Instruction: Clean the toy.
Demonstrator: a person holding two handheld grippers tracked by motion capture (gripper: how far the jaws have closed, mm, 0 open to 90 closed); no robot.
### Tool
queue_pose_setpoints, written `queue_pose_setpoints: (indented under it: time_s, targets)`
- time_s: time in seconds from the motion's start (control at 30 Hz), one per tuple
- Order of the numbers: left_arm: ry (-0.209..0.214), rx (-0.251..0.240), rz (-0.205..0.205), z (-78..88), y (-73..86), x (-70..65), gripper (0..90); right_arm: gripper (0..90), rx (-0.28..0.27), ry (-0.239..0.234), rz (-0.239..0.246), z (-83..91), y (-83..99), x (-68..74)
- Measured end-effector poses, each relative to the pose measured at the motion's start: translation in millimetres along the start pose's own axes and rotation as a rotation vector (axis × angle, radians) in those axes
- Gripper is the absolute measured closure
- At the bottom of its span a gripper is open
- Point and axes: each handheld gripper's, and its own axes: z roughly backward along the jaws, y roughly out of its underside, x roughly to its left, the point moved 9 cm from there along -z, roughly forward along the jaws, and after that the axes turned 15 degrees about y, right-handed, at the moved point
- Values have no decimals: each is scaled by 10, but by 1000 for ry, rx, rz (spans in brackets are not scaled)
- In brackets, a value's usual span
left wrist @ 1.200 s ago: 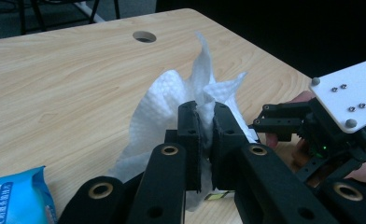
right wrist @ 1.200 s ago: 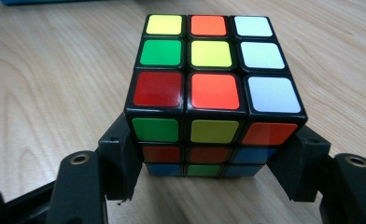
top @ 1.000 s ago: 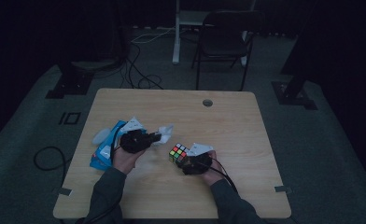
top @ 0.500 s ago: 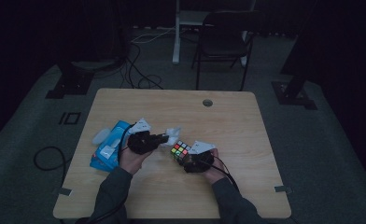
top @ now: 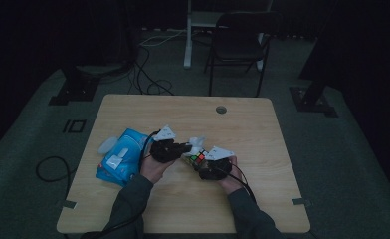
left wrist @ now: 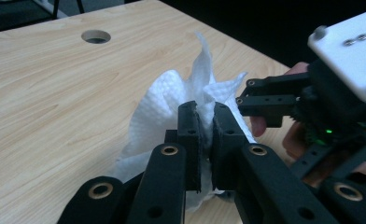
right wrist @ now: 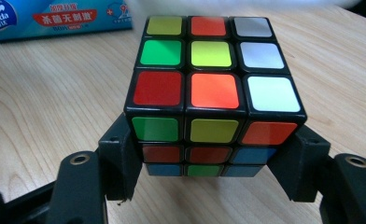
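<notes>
Wooden table [top: 262, 199], dark room, left fingers [left wrist: 204, 128] pinching tissue [left wrist: 162, 102], right fingers [right wrist: 209, 163] clamping cube [right wrist: 209, 88].

Both grippers are black, with brass-ringed pivot holes. The right gripper [left wrist: 260, 105] bears a white screwed plate. Dark grey sleeves cover the forearms.

Dim lab or studio, lone wooden table [top: 243, 124], stand bases [top: 76, 89], floor cables [top: 148, 82], chair [top: 240, 40] at top

A light wooden table [top: 262, 199] with a round cable hole [top: 221, 109] near its far edge carries a blue tissue pack [top: 121, 162] on its left part, and a small pale object [top: 107, 146] lies just beside that pack.
</notes>
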Motion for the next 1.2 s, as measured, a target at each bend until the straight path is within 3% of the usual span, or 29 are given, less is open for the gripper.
queue_pose_setpoints:
  time_s: [0.2,0.4,0.97,1.2]
  targets:
    - [-41,24,-19,-119,12,58,856,344,1,2,-1,4,-15,-7]
    - [-49,16,-20,-188,-16,97,855,344,-1,4,1,11,-11,-9]
    - [55,66,-92,-463,31,-296,854,344,-3,16,-12,5,4,-30]
    - [50,61,-89,-468,23,-259,854,344,-4,14,-15,13,8,-33]
